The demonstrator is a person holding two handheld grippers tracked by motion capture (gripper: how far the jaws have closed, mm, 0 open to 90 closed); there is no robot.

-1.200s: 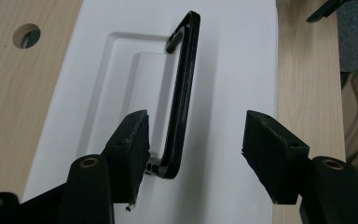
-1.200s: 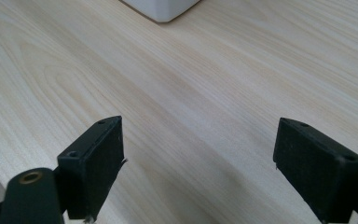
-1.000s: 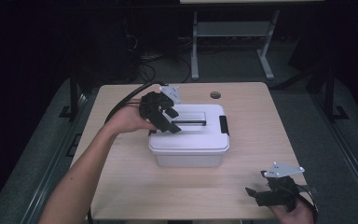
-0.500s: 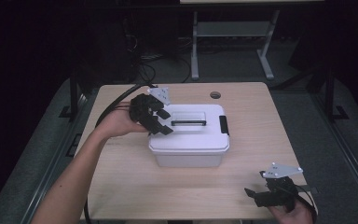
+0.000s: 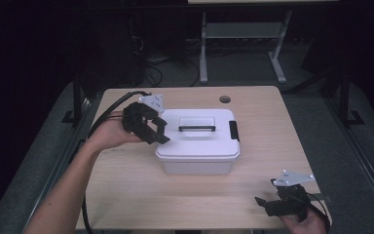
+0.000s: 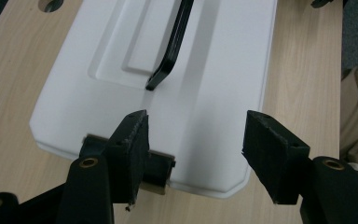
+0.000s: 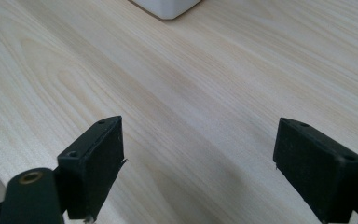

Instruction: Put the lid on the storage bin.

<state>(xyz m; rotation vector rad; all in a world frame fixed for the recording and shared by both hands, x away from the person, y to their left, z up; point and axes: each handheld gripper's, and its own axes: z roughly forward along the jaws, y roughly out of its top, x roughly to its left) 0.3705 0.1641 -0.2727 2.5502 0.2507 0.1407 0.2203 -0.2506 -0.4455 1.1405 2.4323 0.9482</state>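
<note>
A white lidded box stands mid-table, with a black handle lying flat on its lid and a black latch on its right end. My left gripper hovers at the box's left end, open and holding nothing. In the left gripper view the gripper has its jaws spread over the lid's near edge, with a black latch just behind the left fingertip and the handle farther on. My right gripper rests open near the table's front right corner. Bare wood lies between its jaws in the right gripper view.
The wooden table has a round cable hole at the back. A corner of the box shows far off in the right gripper view. A metal desk frame stands beyond the table on the dark floor.
My left gripper has drawn leftward from above the lid to the box's left end, jaws still spread. The right gripper and the box have stayed put.
</note>
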